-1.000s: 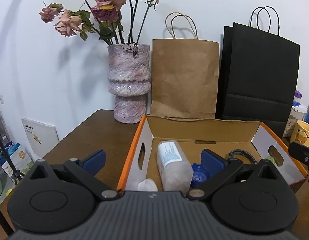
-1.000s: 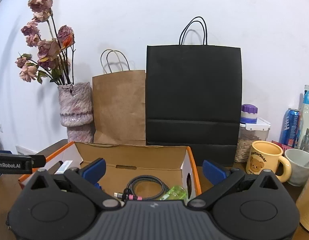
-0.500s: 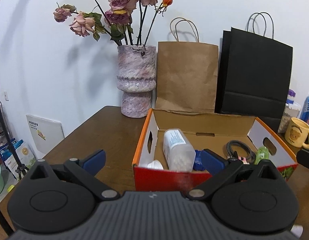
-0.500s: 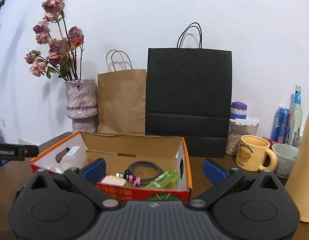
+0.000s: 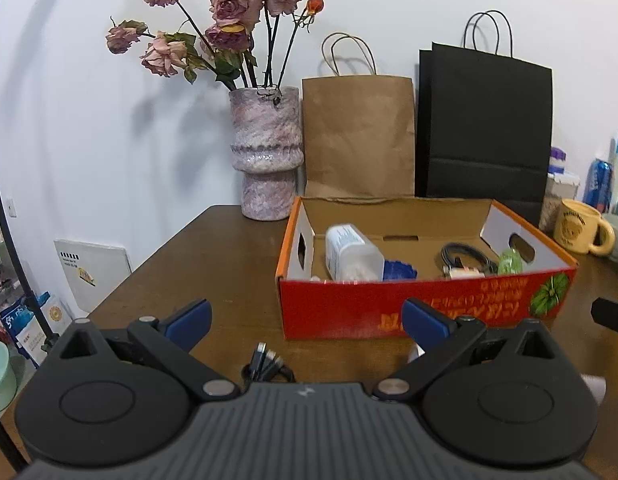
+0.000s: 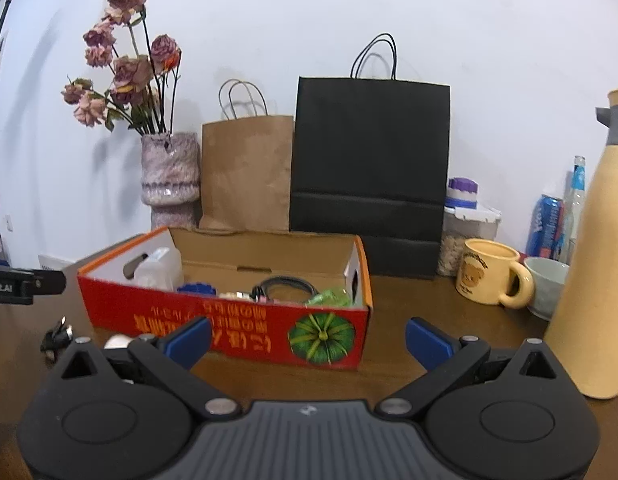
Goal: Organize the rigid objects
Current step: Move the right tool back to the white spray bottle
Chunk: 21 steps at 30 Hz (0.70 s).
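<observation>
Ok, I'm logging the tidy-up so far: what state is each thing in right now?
left gripper: open, empty
right gripper: open, empty
cardboard box: open-topped, upright
clear bottle: lying in the box
coiled cable: in the box
loose black cable: on the table, outside the box
yellow mug: upright

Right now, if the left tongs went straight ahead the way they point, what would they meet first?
Probably the red front wall of the cardboard box, seen between the open left tongs. A black cable lies nearer but lower on the table; depth is uncertain.
</observation>
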{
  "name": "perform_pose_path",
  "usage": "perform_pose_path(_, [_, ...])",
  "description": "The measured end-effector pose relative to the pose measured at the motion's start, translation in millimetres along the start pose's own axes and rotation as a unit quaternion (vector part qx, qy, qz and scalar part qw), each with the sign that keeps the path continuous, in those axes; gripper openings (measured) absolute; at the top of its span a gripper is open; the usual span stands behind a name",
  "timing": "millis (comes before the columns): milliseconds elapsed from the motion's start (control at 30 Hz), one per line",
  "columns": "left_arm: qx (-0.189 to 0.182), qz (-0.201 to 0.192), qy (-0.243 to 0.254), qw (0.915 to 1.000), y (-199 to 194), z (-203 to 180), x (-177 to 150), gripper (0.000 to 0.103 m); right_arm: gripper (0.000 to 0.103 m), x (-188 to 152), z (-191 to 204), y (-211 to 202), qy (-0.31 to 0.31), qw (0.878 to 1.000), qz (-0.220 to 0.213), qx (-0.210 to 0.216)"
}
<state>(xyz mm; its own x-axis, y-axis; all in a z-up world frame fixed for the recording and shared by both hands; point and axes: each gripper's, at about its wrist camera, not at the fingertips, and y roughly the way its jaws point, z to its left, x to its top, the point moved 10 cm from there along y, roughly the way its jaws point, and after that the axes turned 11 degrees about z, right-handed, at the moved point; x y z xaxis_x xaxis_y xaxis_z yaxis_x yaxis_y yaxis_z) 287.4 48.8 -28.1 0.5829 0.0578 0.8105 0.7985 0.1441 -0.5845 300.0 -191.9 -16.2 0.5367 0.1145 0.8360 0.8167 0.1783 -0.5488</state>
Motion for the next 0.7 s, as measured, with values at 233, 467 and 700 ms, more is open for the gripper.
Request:
perform_pose_path(233, [0.006,0.016,0.002,0.9998,-5,14,-24,0.103,0.103,-23,-3,-9,0.004,1.0,0.023,0.002])
perform_pose_path(467, [0.012,0.031,-0.002,0.9994,-8,31,-40,0.103,0.103,-47,3,0,-0.007,0.998,0.068,0.002])
perform_pose_path(700, [0.006,0.042,-0.014,0.999,-8,40,-44,0.103,0.103,-57,17,13,-0.024,0.995,0.097,0.013])
